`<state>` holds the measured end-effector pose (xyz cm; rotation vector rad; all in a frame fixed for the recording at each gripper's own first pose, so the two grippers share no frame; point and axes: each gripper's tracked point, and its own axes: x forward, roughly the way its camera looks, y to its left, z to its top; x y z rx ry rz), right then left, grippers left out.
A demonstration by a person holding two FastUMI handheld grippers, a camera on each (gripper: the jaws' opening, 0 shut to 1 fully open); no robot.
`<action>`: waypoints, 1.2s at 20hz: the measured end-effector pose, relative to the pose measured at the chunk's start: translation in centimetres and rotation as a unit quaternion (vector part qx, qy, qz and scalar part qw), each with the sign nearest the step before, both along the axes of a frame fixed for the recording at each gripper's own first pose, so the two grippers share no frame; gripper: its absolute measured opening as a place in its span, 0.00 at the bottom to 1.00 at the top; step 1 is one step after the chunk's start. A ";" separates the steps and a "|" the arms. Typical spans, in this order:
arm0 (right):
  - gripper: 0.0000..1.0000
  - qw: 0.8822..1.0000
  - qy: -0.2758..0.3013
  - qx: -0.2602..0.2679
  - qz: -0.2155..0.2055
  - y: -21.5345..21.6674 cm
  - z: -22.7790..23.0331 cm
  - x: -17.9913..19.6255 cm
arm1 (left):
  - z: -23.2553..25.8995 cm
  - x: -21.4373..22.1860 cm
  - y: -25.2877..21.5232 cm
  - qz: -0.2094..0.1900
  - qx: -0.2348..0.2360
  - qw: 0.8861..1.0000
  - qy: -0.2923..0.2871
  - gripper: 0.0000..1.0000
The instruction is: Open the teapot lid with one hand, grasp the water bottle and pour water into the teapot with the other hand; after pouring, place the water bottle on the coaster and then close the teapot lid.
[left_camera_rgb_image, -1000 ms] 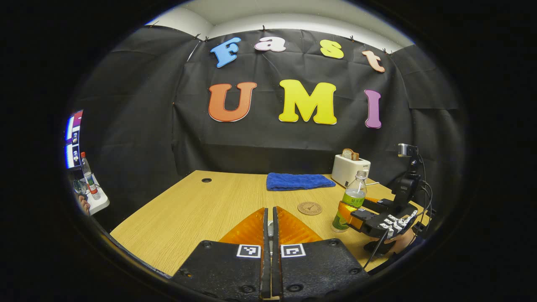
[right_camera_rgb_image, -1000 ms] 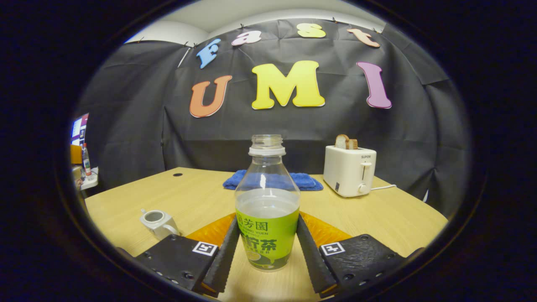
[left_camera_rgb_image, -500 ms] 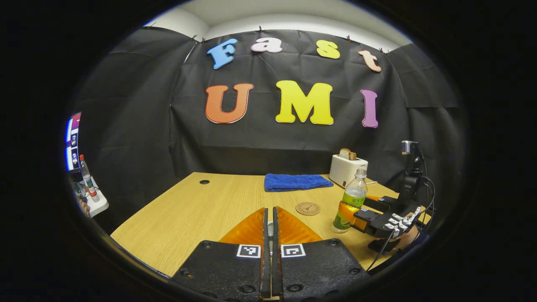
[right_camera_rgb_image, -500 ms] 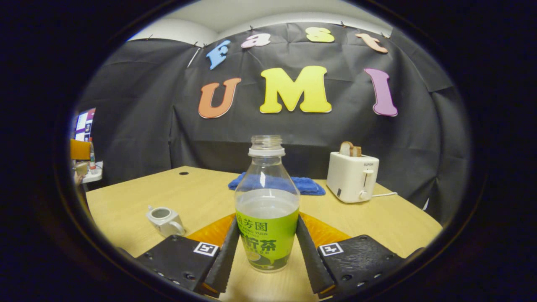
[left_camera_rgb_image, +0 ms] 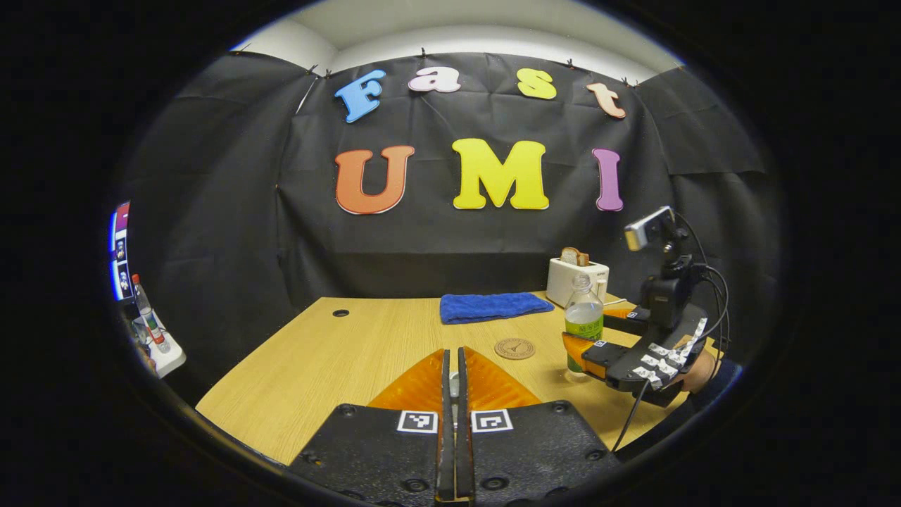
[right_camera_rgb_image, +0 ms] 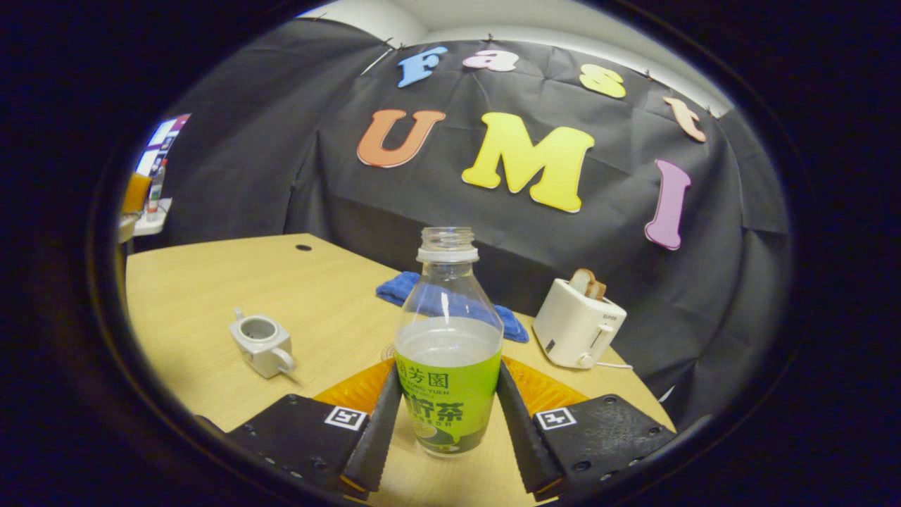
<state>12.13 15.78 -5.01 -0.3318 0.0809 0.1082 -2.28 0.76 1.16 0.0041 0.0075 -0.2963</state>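
The clear water bottle [right_camera_rgb_image: 448,366] with a green label has no cap and is partly full. My right gripper [right_camera_rgb_image: 448,377] is shut on its label; the view past it is tilted. In the left gripper view the bottle [left_camera_rgb_image: 583,324] and right gripper [left_camera_rgb_image: 590,336], held by a hand, hover near the table's right side. The white teapot [right_camera_rgb_image: 260,343] sits lidless on the table, left of the bottle. My left gripper [left_camera_rgb_image: 454,355] is shut, pinching a small pale piece, apparently the teapot lid. The round brown coaster [left_camera_rgb_image: 514,348] lies just left of the bottle.
A blue towel [left_camera_rgb_image: 493,306] lies at the back of the wooden table [left_camera_rgb_image: 338,352]. A white toaster [left_camera_rgb_image: 577,278] with bread stands at the back right. A cable hole [left_camera_rgb_image: 341,312] is at the back left. A side shelf [left_camera_rgb_image: 158,348] with a bottle stands off the left.
The right gripper has tilted and carried the bottle up and toward the table's middle, closer to the coaster. The left gripper stays shut and has barely moved.
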 end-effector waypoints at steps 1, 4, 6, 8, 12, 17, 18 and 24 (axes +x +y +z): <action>0.72 1.000 0.001 -0.020 -0.003 0.3 0.1 0.1 | 0.2 -0.1 0.3 -0.001 -0.001 1.000 -0.003 0.03; 0.72 0.997 0.005 -0.083 -0.006 1.5 0.2 0.5 | 0.4 -0.4 0.8 -0.006 -0.012 1.000 -0.003 0.04; 0.72 0.990 0.002 -0.139 -0.008 2.2 0.3 0.9 | 0.6 -0.3 1.5 -0.002 -0.018 1.000 -0.003 0.04; 0.72 0.979 -0.006 -0.202 -0.013 2.8 0.3 1.6 | 1.0 -0.4 2.5 0.005 -0.027 1.000 -0.007 0.03; 0.72 0.948 -0.009 -0.319 -0.021 4.2 -0.8 2.2 | 1.5 -0.9 4.1 0.007 -0.043 0.999 -0.012 0.03; 0.72 0.905 -0.032 -0.424 -0.020 6.1 -1.7 2.9 | 1.3 -0.3 6.1 0.021 -0.053 0.998 -0.010 0.03; 0.73 0.894 -0.040 -0.445 -0.021 6.6 -1.7 2.8 | 1.1 -0.3 6.4 0.023 -0.054 0.998 -0.009 0.03; 0.72 0.812 -0.110 -0.573 -0.029 8.0 -0.4 3.1 | 0.7 0.1 7.5 0.036 -0.056 0.998 -0.001 0.03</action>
